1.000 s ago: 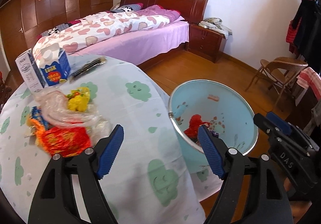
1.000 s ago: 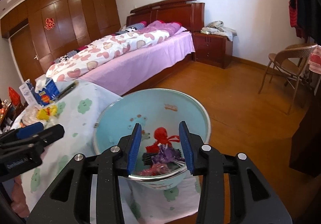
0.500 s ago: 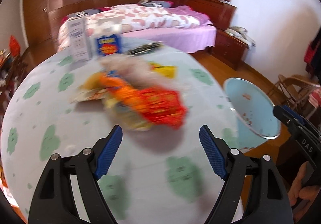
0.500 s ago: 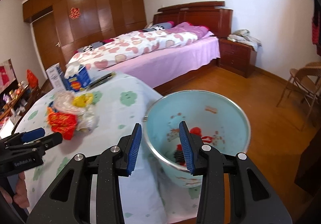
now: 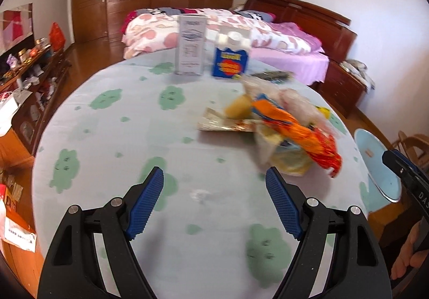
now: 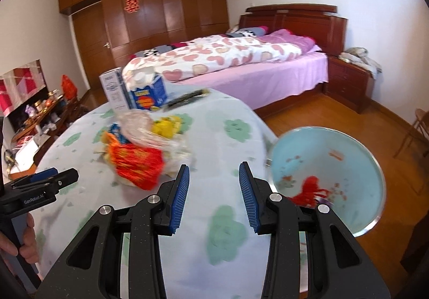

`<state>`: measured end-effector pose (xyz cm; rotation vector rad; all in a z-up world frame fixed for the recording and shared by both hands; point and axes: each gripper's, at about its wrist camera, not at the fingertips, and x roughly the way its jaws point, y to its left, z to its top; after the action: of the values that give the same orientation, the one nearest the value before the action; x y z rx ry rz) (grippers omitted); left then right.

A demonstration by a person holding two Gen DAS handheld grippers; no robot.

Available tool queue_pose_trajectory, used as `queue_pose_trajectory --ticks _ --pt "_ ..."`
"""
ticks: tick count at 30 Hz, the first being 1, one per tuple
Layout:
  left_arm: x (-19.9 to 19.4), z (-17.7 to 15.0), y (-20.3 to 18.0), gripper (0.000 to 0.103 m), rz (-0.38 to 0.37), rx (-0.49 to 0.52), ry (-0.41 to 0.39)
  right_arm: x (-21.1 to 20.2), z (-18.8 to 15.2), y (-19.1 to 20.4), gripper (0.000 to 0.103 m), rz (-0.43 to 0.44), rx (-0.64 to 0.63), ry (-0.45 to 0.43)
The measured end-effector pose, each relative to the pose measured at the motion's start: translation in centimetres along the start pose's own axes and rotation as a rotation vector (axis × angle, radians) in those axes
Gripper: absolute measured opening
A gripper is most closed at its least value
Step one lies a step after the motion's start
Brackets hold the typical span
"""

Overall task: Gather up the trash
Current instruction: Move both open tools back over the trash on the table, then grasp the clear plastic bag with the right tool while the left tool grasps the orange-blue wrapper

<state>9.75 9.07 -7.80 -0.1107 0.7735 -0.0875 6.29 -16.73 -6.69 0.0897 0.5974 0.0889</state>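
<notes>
wrapper heap, ahead and to one side of both my grippers

- item: heap of wrappers (image 5: 289, 132) on the table (image 5: 128, 143), lying on the cloud-print cloth toward the table's right-hand side. red-orange foil pack (image 6: 136, 165) at the near end, clear bag (image 6: 139, 124) and yellow piece (image 6: 166, 123) behind it. blurred; i cannot count the pieces.
- long axis: the heap runs from near right to far left, roughly toward the blue carton (image 5: 230, 63) and the white box (image 5: 191, 47), both standing upright at the far edge.
- left gripper (image 5: 214, 205): jaws wide apart, holding nothing, over bare cloth. the heap lies ahead and off to my right; its yellow near edge sits just beyond my right pad.
- right gripper (image 6: 213, 197): jaws apart, narrower, also holding nothing. the red pack lies ahead and to my left, close to the left pad.
- bin (image 6: 348, 165): pale blue, off the table's right edge, red scraps already inside; it is nearest my right gripper.
- judgement: the right gripper looks nearer the red pack and has the shorter carry to the bin.
</notes>
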Motion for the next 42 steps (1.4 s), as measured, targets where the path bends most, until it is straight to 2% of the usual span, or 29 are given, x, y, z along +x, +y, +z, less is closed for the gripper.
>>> queue_pose_trajectory --ticks 7,13,18,19,20,23,27,30,32,40,42 --pt "-0.4 0.3 2.5 0.076 0.035 -0.031 -0.022 3.6 2.9 4.0 0.039 0.123 -0.057 0.041" --pt "0.0 0.5 3.5 0.076 0.033 -0.055 -0.015 7.8 4.2 7.4 0.039 0.157 -0.140 0.105" --pt "0.2 0.7 3.9 0.076 0.027 -0.060 -0.015 10.2 4.2 7.9 0.037 0.175 -0.133 0.194" --pt "0.2 0.7 3.8 0.076 0.025 -0.059 -0.015 10.3 4.2 7.9 0.027 0.182 -0.134 0.195" --pt "0.3 0.7 3.7 0.076 0.023 -0.058 -0.015 10.3 4.1 7.9 0.021 0.192 -0.137 0.191" --pt "0.4 0.8 3.4 0.076 0.014 -0.050 -0.016 9.4 4.0 7.8 0.016 0.221 -0.144 0.157" --pt "0.3 0.6 2.6 0.076 0.002 -0.037 -0.019 7.3 4.3 7.1 0.016 0.241 -0.108 0.094" --pt "0.2 0.6 1.7 0.076 -0.007 -0.021 -0.021 5.3 4.4 6.1 0.016 0.211 -0.093 0.030" --pt "0.1 0.5 1.1 0.076 -0.015 -0.010 -0.022 3.9 4.1 5.0 0.016 0.161 -0.086 -0.007" --pt "0.8 0.4 -2.3 0.076 -0.066 -0.001 -0.003 0.5 1.6 -0.3 0.016 -0.019 -0.032 -0.055" --pt "1.4 0.5 -3.7 0.076 -0.070 -0.001 -0.001 0.2 1.3 -1.0 0.016 -0.031 -0.023 -0.054"
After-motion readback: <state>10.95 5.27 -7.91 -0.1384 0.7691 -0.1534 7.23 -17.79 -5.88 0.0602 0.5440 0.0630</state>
